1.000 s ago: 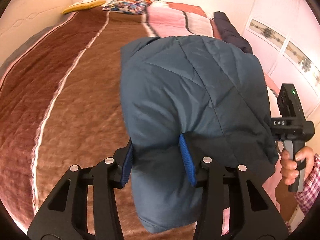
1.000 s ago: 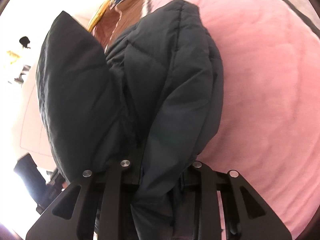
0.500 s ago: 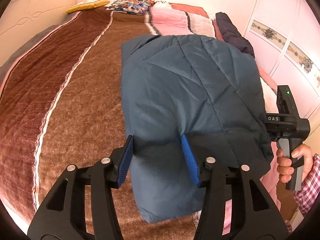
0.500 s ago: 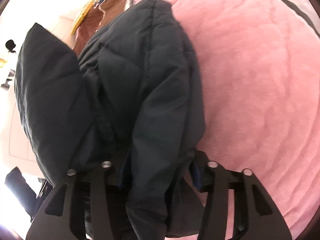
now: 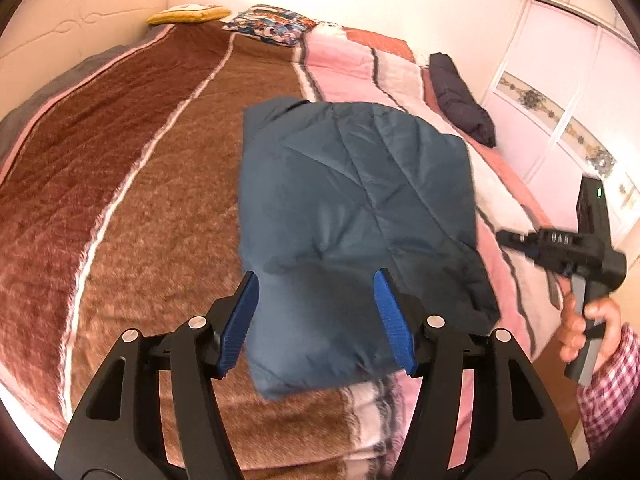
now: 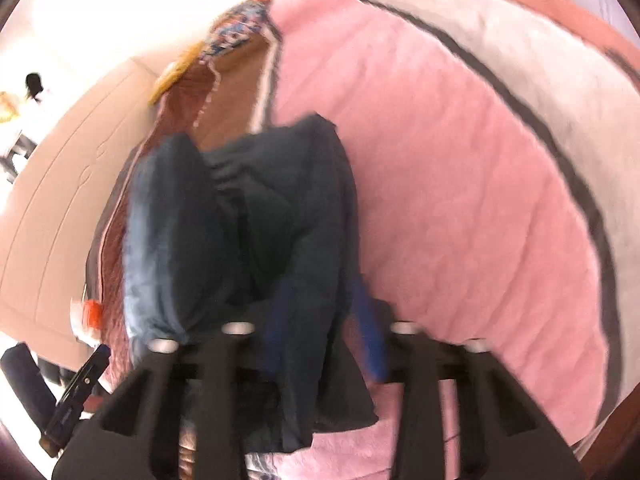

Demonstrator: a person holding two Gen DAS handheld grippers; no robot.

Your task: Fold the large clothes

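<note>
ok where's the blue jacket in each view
Left wrist: the blue jacket lies folded mid-picture on the bed, reaching between the open blue pads.
Right wrist: it fills the lower left-centre, blurred, bunched ahead of the fingers.
Shared landmark: the patterned pillow at the bed's far end.

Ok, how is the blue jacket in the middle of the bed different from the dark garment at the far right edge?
The blue jacket is teal, while the dark garment looks almost black. The blue jacket is folded into a broad, flat block with its quilting seams showing; the dark garment is a narrow, bunched bundle. The blue jacket lies close by, the dark garment farther up the bed. Both rest on the striped blanket.
</note>
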